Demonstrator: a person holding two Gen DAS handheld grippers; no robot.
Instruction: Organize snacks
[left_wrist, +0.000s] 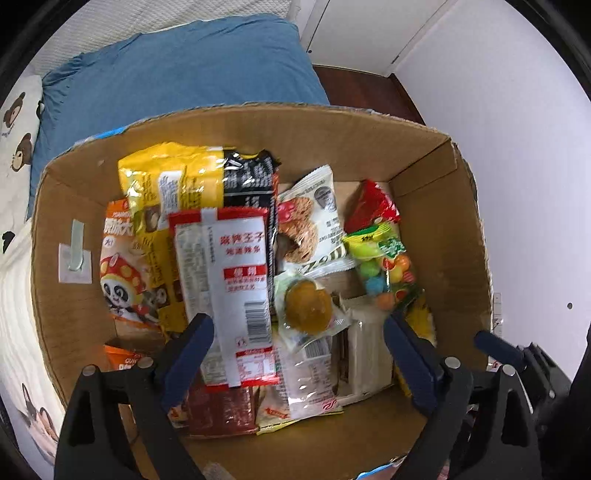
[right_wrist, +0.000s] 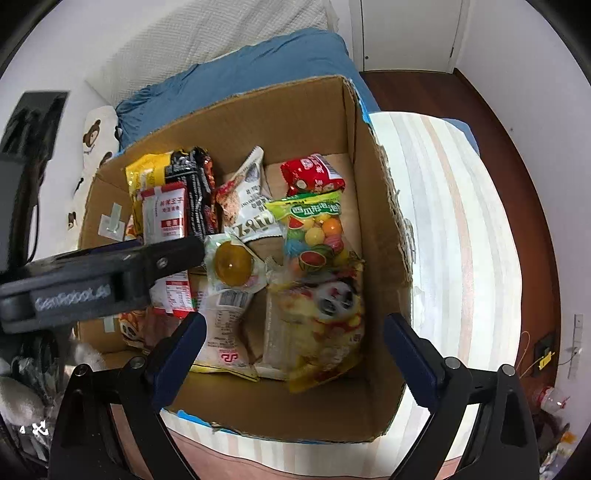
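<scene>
An open cardboard box holds several snack packs. My left gripper hangs open over its near half. A red-and-white packet lies beneath the jaws, untouched by either pad. A clear jelly cup pack lies beside it. My right gripper is open too, above a blurred yellow panda bag that neither pad touches. Behind that bag is a bag of coloured candy balls. The left gripper's black body crosses the box's left side in the right wrist view.
At the back of the box are a yellow bag, a black pack, a cookie pack and a red packet. The box sits on a striped sheet with a blue pillow behind. Wood floor lies beyond.
</scene>
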